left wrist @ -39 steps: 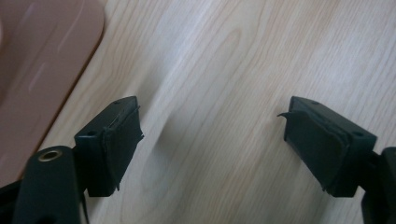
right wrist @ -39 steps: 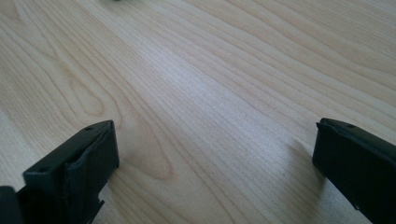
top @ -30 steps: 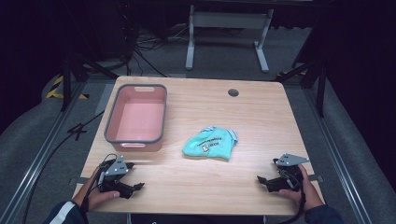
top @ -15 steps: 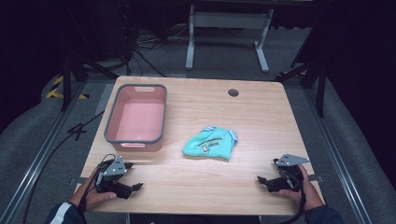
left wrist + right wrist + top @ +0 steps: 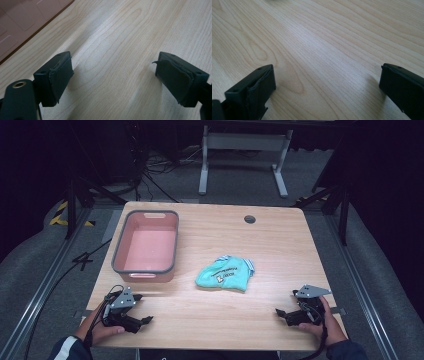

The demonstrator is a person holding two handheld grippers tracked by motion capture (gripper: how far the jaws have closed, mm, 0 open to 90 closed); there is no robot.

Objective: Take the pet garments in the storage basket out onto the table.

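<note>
A folded teal cloth (image 5: 225,274) with a small print lies near the middle of the wooden table (image 5: 270,245). Left of it stands a pink bin (image 5: 146,247) with a grey rim, nothing visible inside. My left gripper (image 5: 145,320) rests low at the front left corner, jaws open over bare wood; its own view has the gripper (image 5: 113,75) spread wide with the bin's wall (image 5: 22,22) at upper left. At the front right corner my right gripper (image 5: 280,312) is open too, and its own view has the gripper (image 5: 327,87) above plain wood. Both are well short of the cloth.
A round cable hole (image 5: 249,219) sits near the table's far edge. Beyond the table stands a white metal frame (image 5: 242,150) on dark floor with cables. Rails run along both sides of the table.
</note>
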